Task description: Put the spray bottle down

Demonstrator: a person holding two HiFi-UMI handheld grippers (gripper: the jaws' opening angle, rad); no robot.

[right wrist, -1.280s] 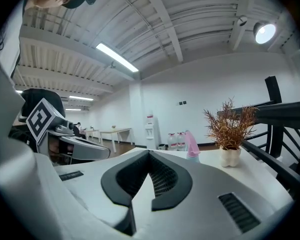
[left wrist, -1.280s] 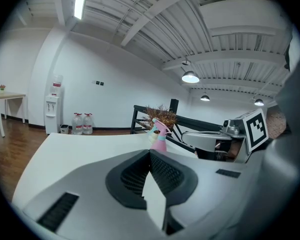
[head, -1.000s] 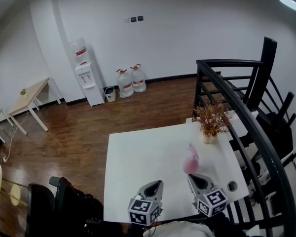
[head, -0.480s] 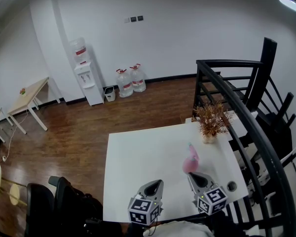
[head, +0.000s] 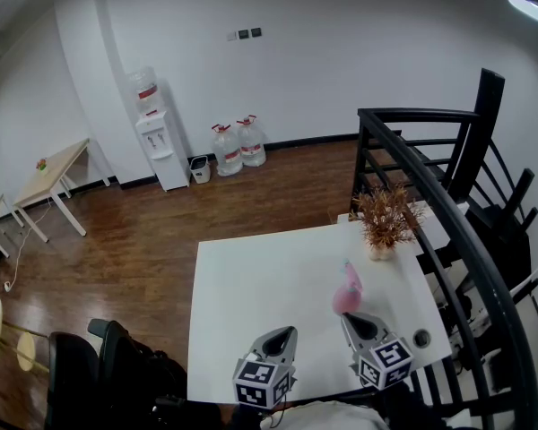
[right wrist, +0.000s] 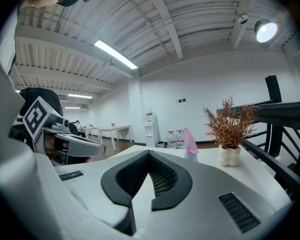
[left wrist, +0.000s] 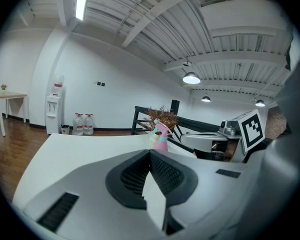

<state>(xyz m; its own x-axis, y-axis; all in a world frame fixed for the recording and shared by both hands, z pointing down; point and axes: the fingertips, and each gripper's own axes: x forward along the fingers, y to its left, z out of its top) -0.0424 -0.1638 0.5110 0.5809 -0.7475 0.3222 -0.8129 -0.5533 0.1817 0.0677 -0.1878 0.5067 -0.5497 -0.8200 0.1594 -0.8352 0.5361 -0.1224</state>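
Spray bottle (head: pixel 347 291), pink, stands upright on the white table (head: pixel 251 285), towards the table's right side and free of both grippers. A dried plant (head: pixel 385 219) in a small pale pot stands near it, closer to the far right corner. The right gripper (head: pixel 352 322) hovers over the near edge, its tip just short of the bottle; its jaws are clenched together with nothing between them. The left gripper (head: pixel 286 333), beside it and further left, is likewise clamped on nothing. From the right gripper view the bottle (right wrist: pixel 190 145) rises beyond the closed jaws, left of the plant. From the left gripper view it (left wrist: pixel 161 135) stands further off, in front of the plant. A black railing (head: pixel 448 204) curves past the table's right side.
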